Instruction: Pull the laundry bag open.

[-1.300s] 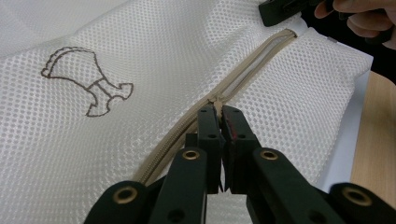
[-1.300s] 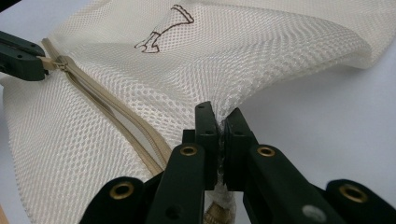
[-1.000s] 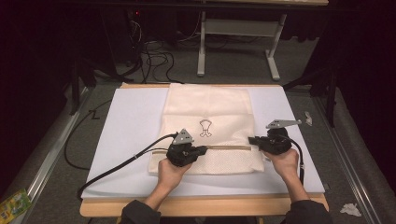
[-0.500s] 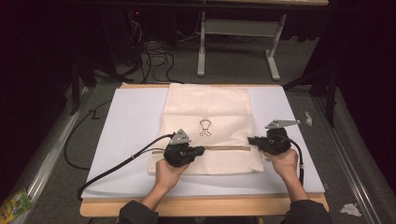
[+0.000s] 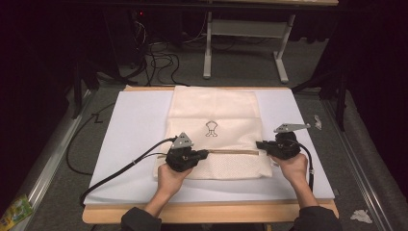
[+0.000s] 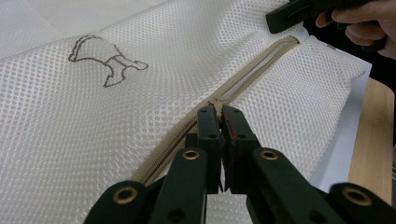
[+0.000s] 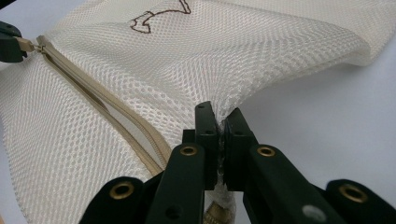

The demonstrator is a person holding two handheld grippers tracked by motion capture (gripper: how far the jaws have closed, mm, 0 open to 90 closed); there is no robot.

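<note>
A cream mesh bag (image 5: 211, 110) with a small brown emblem lies flat on the white mat (image 5: 134, 125). A beige zipper (image 5: 235, 151) crosses its near part. My left gripper (image 5: 207, 153) is shut on the zipper pull (image 6: 215, 100); past the pull the zipper tapes (image 6: 252, 70) lie parted. At the bag's right edge, by the zipper's end, my right gripper (image 5: 258, 144) is shut on a lifted fold of mesh (image 7: 224, 105). In the right gripper view the zipper (image 7: 107, 107) runs away to the left gripper's tip (image 7: 7, 42).
The mat rests on a wooden table whose front edge (image 5: 216, 211) is near the person. Black cables (image 5: 120, 171) trail from the left gripper off the table's left. Behind the table are a desk frame (image 5: 245, 33) and floor cables (image 5: 154, 53).
The left gripper has slid a little to the left along the zipper line with the pull in it. The right gripper holds its place at the bag's edge.
</note>
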